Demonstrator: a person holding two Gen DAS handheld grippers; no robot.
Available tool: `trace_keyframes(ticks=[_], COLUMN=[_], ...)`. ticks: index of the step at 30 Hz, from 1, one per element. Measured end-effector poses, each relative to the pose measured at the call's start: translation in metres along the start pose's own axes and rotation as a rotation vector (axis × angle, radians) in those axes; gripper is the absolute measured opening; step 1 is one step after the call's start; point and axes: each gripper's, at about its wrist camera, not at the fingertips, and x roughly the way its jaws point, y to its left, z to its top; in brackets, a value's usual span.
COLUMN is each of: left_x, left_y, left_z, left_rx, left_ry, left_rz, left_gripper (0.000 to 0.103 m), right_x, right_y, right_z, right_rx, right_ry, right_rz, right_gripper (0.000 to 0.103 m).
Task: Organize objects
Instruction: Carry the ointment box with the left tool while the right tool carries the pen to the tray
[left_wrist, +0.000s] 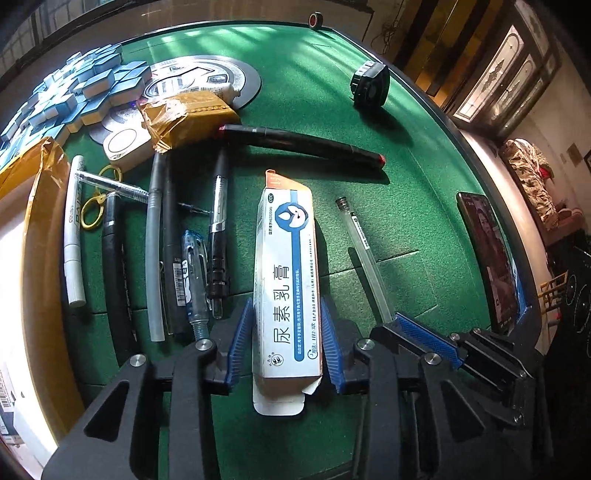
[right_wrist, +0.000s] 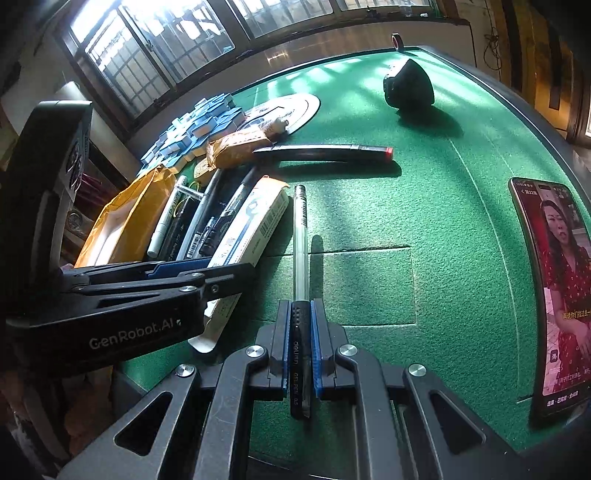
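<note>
Nearest the cameras, on the green felt table (left_wrist: 424, 177), the left hand-held gripper (left_wrist: 286, 341) straddles a white-and-blue ointment box (left_wrist: 284, 280). Its blue pads stand just off the box's long sides, a thin gap visible on each, so the jaws are part open with the box between them, not pressed. The box lies flat, lengthwise away from the camera, its near flap open.

Right of it, the right hand-held gripper (right_wrist: 299, 347) is clamped tight on the black grip end of a clear gel pen (right_wrist: 300, 258). The pen's barrel points away over the felt; whether it touches the table cannot be told.

Left of the box, item group: a row of pens and markers lying roughly parallel.
- blue-trimmed clear pen (left_wrist: 194, 273)
- black pen with silver clip (left_wrist: 218, 236)
- grey tube (left_wrist: 154, 254)
- white paint marker (left_wrist: 72, 236)
- two yellow rings (left_wrist: 96, 201) among them

At the far left, a yellow padded envelope (left_wrist: 44, 173).

At the right edge, a phone (right_wrist: 554, 288), screen lit.

Farther off, a long black marker with a red tip (left_wrist: 303, 146) lies crosswise. Behind it, a taped brown packet (left_wrist: 184, 118). Beyond that, a pile of blue-and-white tiles (left_wrist: 81, 88) and a round grey disc (left_wrist: 243, 79). At far right, a black device (left_wrist: 371, 86).
</note>
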Motion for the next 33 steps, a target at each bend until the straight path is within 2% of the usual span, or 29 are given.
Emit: trace_keyframes(ticks=[2,5,7,11,15,22,26,33], left_x=[0.002,0.002,-0.003,-0.024,-0.052,-0.105,-0.134,-0.173], left_y=[0.0,0.005,0.015,0.03,0.043,0.096,0.132,0.194], left_z=[0.003,0.001,-0.004,-0.017,-0.028,-0.042,-0.053,-0.084], left_rx=[0.004,-0.004,-0.054,-0.13,-0.186,-0.332,-0.387,-0.492], left_ry=[-0.025,-0.042,-0.033,-0.063,-0.115,-0.179,-0.208,-0.262], left_rz=[0.005,0.011,-0.037,-0.069,-0.094,-0.185,-0.168,-0.052], left_gripper=[0.035,0.027,0.027,0.027,0.027,0.027,0.027,0.027], right_x=[0.0,0.0,0.0,-0.002,-0.008,-0.015,-0.001,0.04], right_y=[0.0,-0.001,-0.003,-0.004,0.015,0.07,0.11,0.169], right_z=[0.0,0.0,0.0,-0.001,0.0,0.012,0.019,0.022], right_rx=[0.001,0.008,0.026,0.069,0.035,-0.051,-0.101,-0.159], right_ry=[0.0,0.001,0.002,0.01,-0.012,-0.041,-0.011,0.083], right_rz=[-0.001,0.002,0.015,0.065,0.066,0.158,0.249,0.34], right_gripper=[0.009,0.009,0.009,0.009,0.009,0.009,0.009,0.009])
